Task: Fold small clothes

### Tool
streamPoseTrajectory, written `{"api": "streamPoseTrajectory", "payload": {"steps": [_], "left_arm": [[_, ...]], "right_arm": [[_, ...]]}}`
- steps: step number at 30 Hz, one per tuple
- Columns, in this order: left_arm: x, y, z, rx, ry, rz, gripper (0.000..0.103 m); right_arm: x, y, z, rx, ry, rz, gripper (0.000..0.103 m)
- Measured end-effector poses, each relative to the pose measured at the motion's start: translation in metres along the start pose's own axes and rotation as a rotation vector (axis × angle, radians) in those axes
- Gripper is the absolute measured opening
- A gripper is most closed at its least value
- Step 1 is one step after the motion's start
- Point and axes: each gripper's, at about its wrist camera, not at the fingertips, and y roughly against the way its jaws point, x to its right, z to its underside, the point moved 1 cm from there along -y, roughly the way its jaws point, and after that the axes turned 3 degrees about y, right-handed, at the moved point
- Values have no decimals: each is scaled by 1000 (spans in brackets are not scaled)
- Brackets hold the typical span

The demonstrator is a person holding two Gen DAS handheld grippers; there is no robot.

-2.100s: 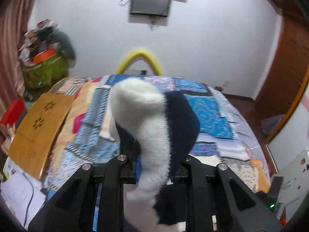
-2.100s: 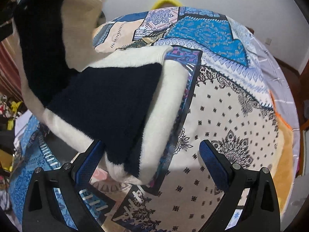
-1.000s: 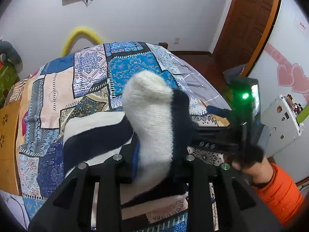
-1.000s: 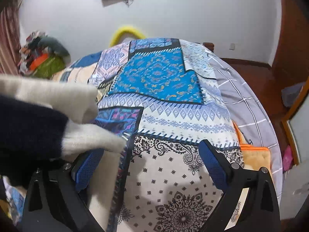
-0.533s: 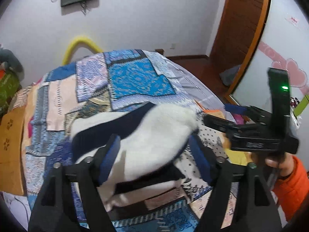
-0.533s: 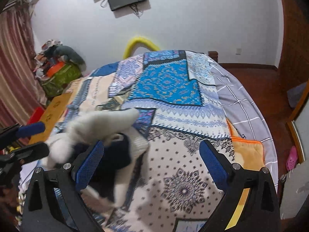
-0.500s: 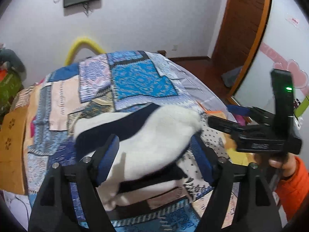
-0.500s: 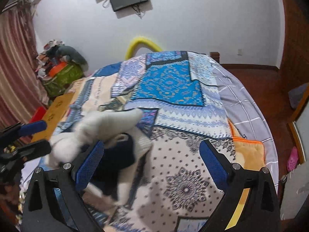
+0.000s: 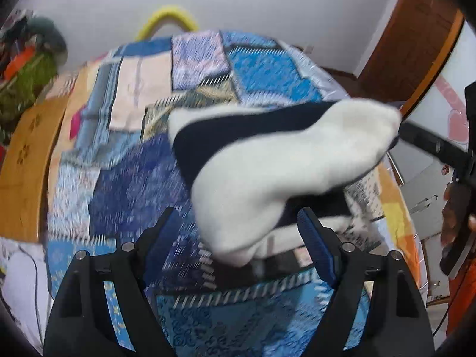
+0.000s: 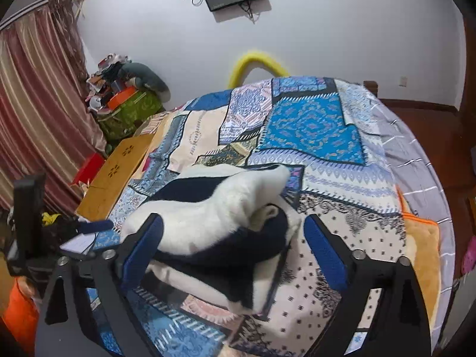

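The knit sweater (image 10: pixel 214 232), soft and floppy at frame centre, is best pinched at a hem; both the left gripper (image 9: pixel 238 241) and the right gripper (image 10: pixel 232 250) are held wide, empty.

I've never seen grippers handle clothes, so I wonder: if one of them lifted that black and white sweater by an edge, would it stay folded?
Probably not. The sweater looks soft and floppy: its layers sag and bulge on the bedspread rather than lying crisp. Its fuzzy knit would likely grip the pads well instead of slipping. It seems light, though bulky.
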Motion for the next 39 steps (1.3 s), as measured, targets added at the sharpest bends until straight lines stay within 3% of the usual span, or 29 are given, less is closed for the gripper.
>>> {"api": "streamPoseTrajectory", "payload": {"steps": [4, 7, 9, 12, 20, 26, 33, 39], "left_arm": [[-17, -19, 13, -61, 36, 5, 81], [-26, -29, 20, -91, 67, 9, 81], [-34, -34, 22, -95, 90, -7, 81], [-48, -37, 23, -90, 140, -9, 81], [-76, -30, 31, -38, 239, 1, 81], [-95, -28, 38, -45, 317, 32, 83], [-92, -34, 43, -55, 277, -15, 83], [-96, -36, 49, -63, 267, -44, 85]], "right_arm": [[0, -18, 1, -44, -17, -8, 68], [-1, -29, 7, -79, -27, -14, 48], [-3, -31, 10, -86, -15, -9, 27], [-9, -26, 9, -72, 16, -7, 18], [-36, -2, -1, 3, 126, -17, 15], [-28, -17, 36, -73, 119, 0, 14], [-15, -25, 73, -127, 41, -29, 14], [-15, -27, 85, -129, 3, -40, 14]]}}
